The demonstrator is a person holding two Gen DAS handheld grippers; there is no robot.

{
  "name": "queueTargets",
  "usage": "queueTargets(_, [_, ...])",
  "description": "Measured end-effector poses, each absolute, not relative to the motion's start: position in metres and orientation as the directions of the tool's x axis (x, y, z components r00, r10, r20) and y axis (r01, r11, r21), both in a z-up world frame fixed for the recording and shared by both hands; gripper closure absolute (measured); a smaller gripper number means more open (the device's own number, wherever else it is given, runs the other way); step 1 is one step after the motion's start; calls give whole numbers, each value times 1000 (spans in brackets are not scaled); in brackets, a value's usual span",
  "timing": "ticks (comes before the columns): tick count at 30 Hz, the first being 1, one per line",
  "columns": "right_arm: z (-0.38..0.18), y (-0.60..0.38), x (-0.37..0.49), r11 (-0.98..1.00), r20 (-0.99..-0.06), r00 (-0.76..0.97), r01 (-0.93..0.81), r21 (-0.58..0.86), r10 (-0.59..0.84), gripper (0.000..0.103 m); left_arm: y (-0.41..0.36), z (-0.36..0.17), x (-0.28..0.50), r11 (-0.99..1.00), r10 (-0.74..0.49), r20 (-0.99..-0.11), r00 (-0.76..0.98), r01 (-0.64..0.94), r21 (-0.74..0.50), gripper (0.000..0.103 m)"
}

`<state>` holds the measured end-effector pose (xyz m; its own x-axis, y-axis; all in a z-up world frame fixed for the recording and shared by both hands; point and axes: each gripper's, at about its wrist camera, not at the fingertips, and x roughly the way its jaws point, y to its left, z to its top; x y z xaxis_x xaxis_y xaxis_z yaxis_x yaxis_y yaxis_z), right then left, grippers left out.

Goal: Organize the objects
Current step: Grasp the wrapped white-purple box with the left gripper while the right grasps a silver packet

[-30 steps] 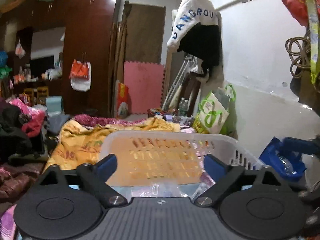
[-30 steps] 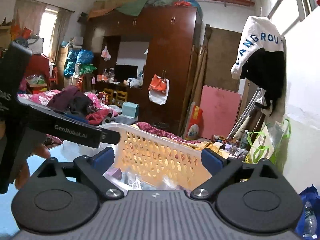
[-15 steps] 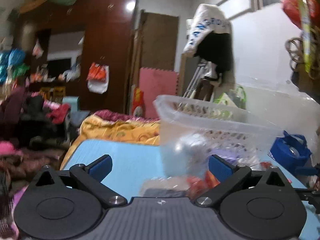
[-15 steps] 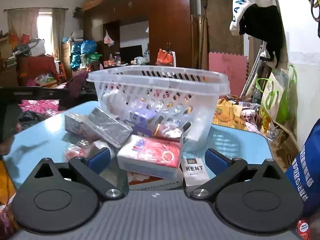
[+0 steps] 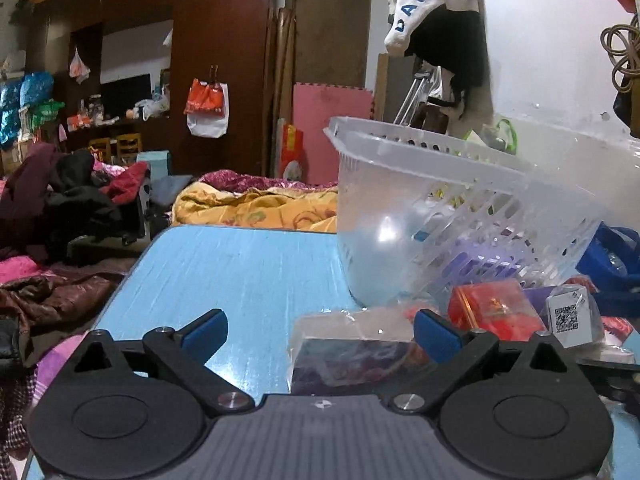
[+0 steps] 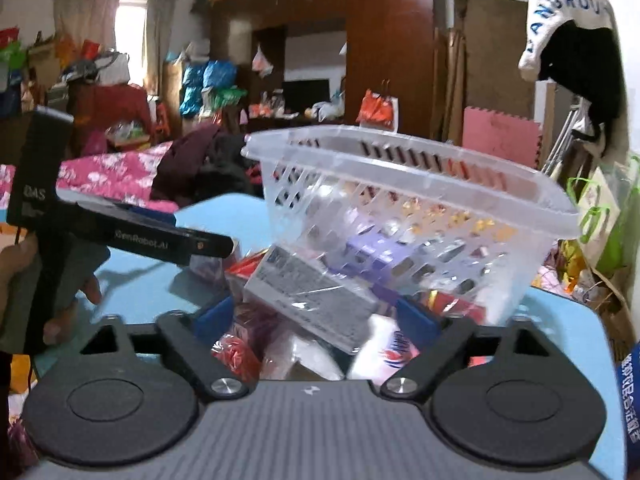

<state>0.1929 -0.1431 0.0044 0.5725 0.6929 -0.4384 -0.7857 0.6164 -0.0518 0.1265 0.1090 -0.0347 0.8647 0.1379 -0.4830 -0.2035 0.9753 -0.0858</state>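
A clear plastic basket (image 6: 400, 184) stands tilted on the blue table (image 5: 248, 272), leaning on a heap of packets, with a purple box (image 6: 380, 252) inside. My right gripper (image 6: 316, 316) is closing, and a grey plastic-wrapped box (image 6: 312, 296) lies between its blue pads with a thin gap on each side. My left gripper (image 5: 320, 334) is open and low over the table, and a clear-wrapped packet (image 5: 352, 344) lies between its fingers, nearer the right one. The basket (image 5: 440, 208) rises just beyond it. The left gripper (image 6: 216, 246) reaches in from the left in the right wrist view.
A red packet (image 5: 492, 312) and a white box with a QR code (image 5: 568, 316) lie right of the left gripper. A white printed pack (image 6: 396, 356) and a red shiny packet (image 6: 236, 354) sit under the right gripper. A hand (image 6: 24, 280) holds the left tool. Bedding and clutter surround the table.
Both grippers have come down to the heap on the table. The basket now tilts more. The right jaws have narrowed around the grey box, and the left gripper has neared the clear-wrapped packet.
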Motion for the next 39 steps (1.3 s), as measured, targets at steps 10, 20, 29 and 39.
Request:
queueTargets(10, [14, -164, 177, 601, -366, 576, -798, -56, 731, 62, 99, -34, 126, 978, 142, -483, 864, -198, -68, 2])
queueTargets(20, [6, -201, 166, 601, -294, 566, -798, 40, 770, 66, 95, -36, 125, 987, 85, -527, 846, -142, -68, 5])
queueTargets(29, [-6, -207, 182, 604, -308, 553, -791, 99, 774, 68, 92, -40, 138, 988, 73, -560, 825, -135, -71, 24])
queueTargets(39, [10, -175, 185, 611, -266, 582, -791, 32, 768, 16, 91, -42, 141, 989, 49, -572, 819, -119, -85, 33])
